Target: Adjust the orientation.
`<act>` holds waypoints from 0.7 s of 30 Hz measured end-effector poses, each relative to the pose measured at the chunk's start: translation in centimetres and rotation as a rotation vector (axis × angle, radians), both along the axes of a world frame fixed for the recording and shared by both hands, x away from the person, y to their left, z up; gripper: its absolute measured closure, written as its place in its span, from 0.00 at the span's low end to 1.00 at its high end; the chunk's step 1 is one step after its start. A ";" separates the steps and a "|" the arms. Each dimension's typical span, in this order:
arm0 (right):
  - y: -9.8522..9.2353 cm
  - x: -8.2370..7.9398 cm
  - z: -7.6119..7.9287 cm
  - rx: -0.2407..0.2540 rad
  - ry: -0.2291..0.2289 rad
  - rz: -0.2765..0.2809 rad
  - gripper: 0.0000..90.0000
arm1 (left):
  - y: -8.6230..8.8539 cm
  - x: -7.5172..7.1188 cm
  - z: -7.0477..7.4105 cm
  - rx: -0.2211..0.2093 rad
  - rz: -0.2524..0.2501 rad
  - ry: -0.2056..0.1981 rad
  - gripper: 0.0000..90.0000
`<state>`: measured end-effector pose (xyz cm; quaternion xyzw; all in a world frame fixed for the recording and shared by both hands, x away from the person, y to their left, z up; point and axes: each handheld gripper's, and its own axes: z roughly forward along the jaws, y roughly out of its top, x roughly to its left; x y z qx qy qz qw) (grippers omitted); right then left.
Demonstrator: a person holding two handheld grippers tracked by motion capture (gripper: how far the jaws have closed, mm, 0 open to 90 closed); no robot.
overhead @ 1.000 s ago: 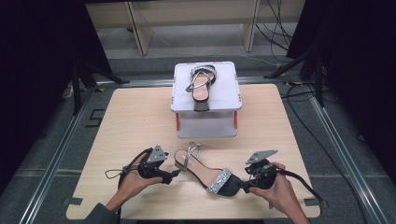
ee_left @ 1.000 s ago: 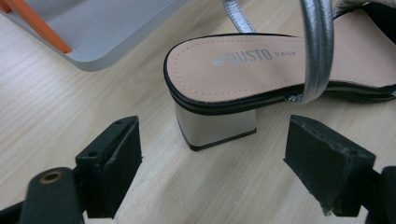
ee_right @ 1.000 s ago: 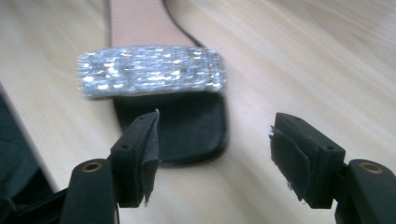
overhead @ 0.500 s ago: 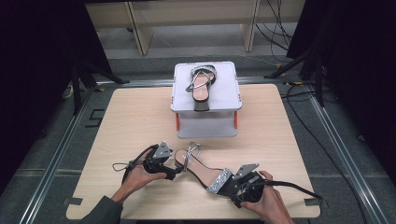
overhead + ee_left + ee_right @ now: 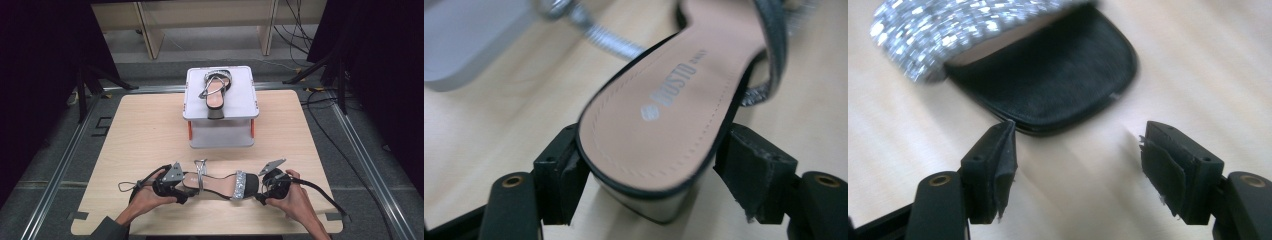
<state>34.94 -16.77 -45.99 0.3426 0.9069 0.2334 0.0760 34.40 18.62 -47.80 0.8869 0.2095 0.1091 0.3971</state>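
A black sandal point(image 5: 220, 182) with a glittery toe band and silver straps lies across the near part of the wooden table point(image 5: 150, 130). My left gripper point(image 5: 186, 184) is at its heel end. In the left gripper view the jaws point(image 5: 649, 165) have just been closing and now press both sides of the sandal's heel point(image 5: 674, 100). My right gripper point(image 5: 260, 192) is at the toe end. Its jaws point(image 5: 1078, 155) have just been closing a little but stand open, with bare table between them. The black toe point(image 5: 1048, 85) lies just ahead, beside the left pad point(image 5: 998, 155).
A white box point(image 5: 240, 107) stands at the table's far middle with a second matching sandal point(image 5: 216, 90) on its lid. Metal rails run along both sides of the table. Cables trail from each gripper across the near edge.
The left jaws have gone from wide open to closed on the heel. The sandal now lies more level across the table, and the right gripper has come in to its toe.
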 end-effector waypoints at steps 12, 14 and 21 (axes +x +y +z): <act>-0.2 4.6 -0.4 0.041 0.000 -0.090 0.37 | -2.9 -7.0 0.0 -0.050 -0.067 0.011 0.38; 0.0 4.9 -0.4 0.052 0.002 -0.112 0.38 | -3.2 -7.4 0.1 -0.034 -0.071 0.004 0.37; -0.4 5.0 0.2 0.082 -0.016 -0.142 0.39 | -3.5 -8.4 0.3 -0.048 -0.057 0.011 0.35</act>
